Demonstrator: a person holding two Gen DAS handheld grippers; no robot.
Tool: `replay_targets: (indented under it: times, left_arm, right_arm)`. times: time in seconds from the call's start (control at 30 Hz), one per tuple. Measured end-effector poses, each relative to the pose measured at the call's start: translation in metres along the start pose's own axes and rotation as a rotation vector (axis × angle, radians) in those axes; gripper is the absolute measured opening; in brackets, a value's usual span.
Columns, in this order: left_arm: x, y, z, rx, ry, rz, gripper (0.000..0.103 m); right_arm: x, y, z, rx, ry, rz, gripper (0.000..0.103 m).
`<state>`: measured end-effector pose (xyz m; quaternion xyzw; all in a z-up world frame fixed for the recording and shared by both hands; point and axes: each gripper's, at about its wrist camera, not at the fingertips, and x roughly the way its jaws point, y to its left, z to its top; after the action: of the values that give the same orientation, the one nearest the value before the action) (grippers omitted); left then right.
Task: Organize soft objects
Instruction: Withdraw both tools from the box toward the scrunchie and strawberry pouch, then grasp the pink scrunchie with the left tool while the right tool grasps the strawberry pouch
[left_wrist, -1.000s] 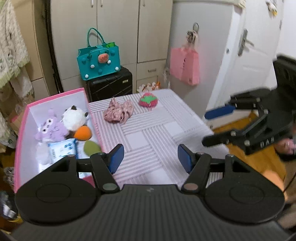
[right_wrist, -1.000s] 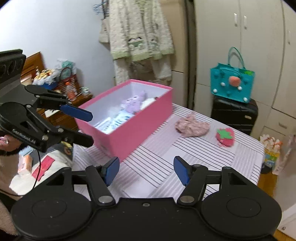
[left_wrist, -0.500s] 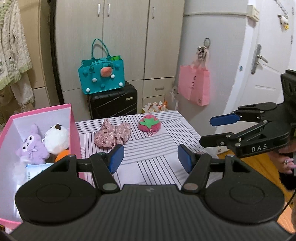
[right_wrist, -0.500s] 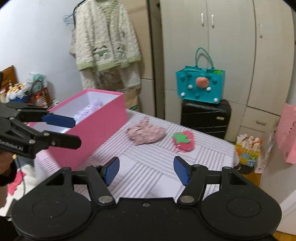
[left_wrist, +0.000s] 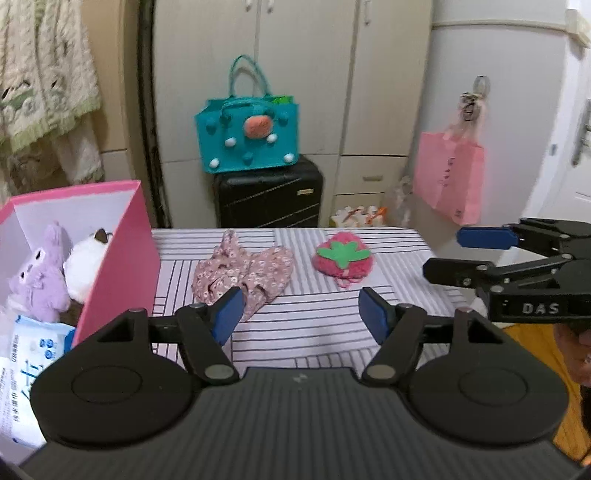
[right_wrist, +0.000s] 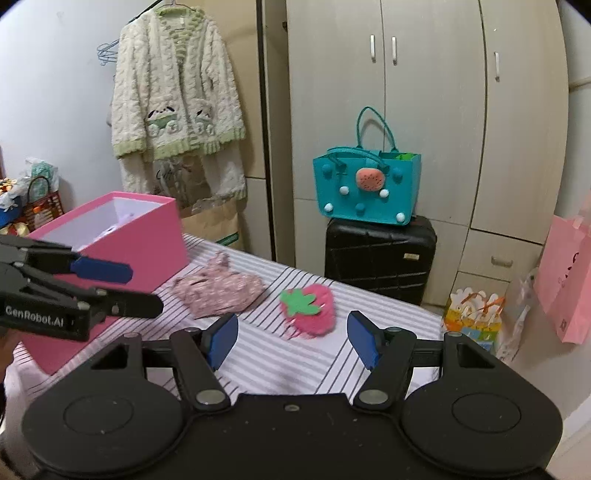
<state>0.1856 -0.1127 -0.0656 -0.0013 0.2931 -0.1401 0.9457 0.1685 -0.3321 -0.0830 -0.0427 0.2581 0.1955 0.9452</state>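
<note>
- Grippers: left gripper and right gripper both hang spread wide and empty above the near part of the striped table; neither touches anything.
- Change over the last second: both views have swung from the pink box toward the far half of the table, so the two loose items now sit nearly centred ahead of the fingers, and the right gripper has come level beside the left.
- Task items still out: floral fabric piece, crumpled, beyond the left gripper; strawberry plush just beside it, lying between the right gripper's blue pads in that view.
- Already stored: purple plush, white plush and a tissue pack inside the box.
- Reading: sorting is partly done; the re-aiming suggests an approach to the last two pieces, one per gripper.
</note>
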Motion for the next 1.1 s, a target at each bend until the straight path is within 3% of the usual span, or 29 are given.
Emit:
replay_targets:
  times: [0.17, 0.3, 0.5, 0.67, 0.73, 0.83, 1.03, 1.1]
  left_arm:
    - [0.032, 0.003, 0.006, -0.024, 0.028, 0.048, 0.069]
    - [0.057, 0.017, 0.012, -0.108, 0.103, 0.049, 0.074]
    - [0.084, 0.019, 0.015, -0.123, 0.124, 0.091, 0.074]
    - [0.098, 0.021, 0.015, -0.095, 0.105, 0.181, 0.076]
    - [0.105, 0.024, 0.013, -0.084, 0.102, 0.169, 0.083]
    - [0.111, 0.027, 0.01, -0.075, 0.102, 0.198, 0.083]
    - [0.115, 0.026, 0.008, -0.082, 0.094, 0.187, 0.085]
    - [0.115, 0.027, 0.007, -0.087, 0.084, 0.187, 0.086]
  right_arm:
    - [0.029, -0.01, 0.0, -0.022, 0.015, 0.032, 0.071]
    - [0.054, -0.008, -0.001, -0.094, 0.036, 0.034, 0.071]
    - [0.083, -0.004, -0.005, -0.12, 0.072, 0.044, 0.075]
    - [0.107, -0.004, -0.007, -0.168, 0.094, 0.025, 0.075]
    - [0.114, -0.006, -0.007, -0.168, 0.1, 0.034, 0.076]
    - [0.126, -0.011, -0.006, -0.146, 0.105, 0.048, 0.076]
    - [0.135, -0.014, -0.004, -0.109, 0.104, 0.078, 0.076]
    - [0.137, -0.014, -0.003, -0.106, 0.102, 0.072, 0.071]
